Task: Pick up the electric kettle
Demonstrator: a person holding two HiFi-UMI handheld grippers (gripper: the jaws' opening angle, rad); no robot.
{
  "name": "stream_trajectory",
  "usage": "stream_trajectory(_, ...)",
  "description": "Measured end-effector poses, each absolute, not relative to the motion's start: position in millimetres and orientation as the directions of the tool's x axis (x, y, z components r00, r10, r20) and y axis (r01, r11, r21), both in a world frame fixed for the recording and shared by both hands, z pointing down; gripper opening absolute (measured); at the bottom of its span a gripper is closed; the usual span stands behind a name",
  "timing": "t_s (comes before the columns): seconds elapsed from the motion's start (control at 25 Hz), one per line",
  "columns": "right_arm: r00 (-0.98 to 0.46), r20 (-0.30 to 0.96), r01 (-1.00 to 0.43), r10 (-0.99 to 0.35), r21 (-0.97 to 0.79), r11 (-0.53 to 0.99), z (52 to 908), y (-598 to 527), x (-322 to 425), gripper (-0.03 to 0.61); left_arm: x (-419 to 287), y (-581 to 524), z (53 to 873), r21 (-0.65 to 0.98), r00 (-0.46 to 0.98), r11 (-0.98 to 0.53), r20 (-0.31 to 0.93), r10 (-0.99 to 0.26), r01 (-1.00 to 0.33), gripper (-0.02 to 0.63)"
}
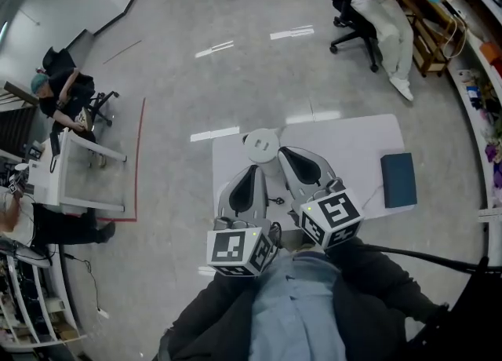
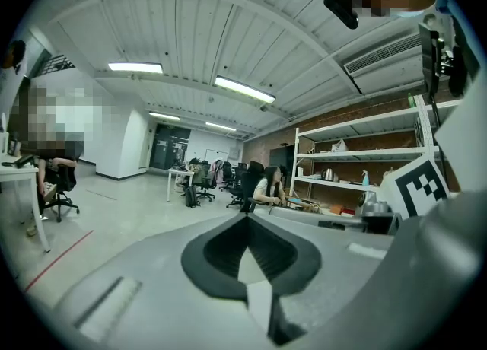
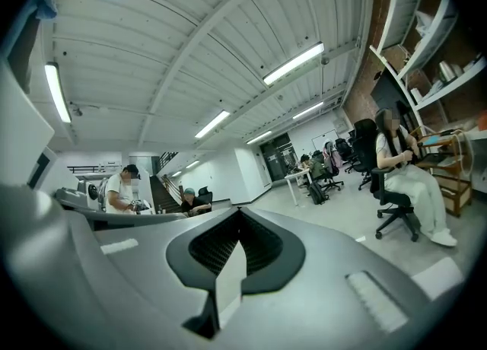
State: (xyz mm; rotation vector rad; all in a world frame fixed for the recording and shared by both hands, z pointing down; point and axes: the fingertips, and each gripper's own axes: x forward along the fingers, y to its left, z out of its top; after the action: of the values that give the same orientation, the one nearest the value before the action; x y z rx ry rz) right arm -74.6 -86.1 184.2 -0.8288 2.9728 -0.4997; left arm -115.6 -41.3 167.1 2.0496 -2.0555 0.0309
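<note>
Electric kettle (image 1: 260,143): white, round lid up, standing near the far edge of the white table (image 1: 353,136). Blue box (image 1: 398,180) well apart at the right end.

Left hand-held gripper (image 1: 251,173): jaws together, nothing between. Right hand-held gripper (image 1: 285,152): same, empty, tip just beside the kettle as seen from above.

Neither gripper view shows the kettle; both look out across the room. Handle side not made out.

Judgement: reach stage. Tip one hand-held gripper down, part its jaws first, find the handle, close squarely on it before lifting
</note>
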Motion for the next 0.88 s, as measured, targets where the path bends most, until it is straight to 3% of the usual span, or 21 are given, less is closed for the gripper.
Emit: stream_trajectory(0.88,-0.743,0.102,-0.663,-0.662,-0.251,0.705,178,-95,-133,0.026,-197,-53,166,0.21,0.156,-0.125,0.141,-0.978,-0.97,0.005)
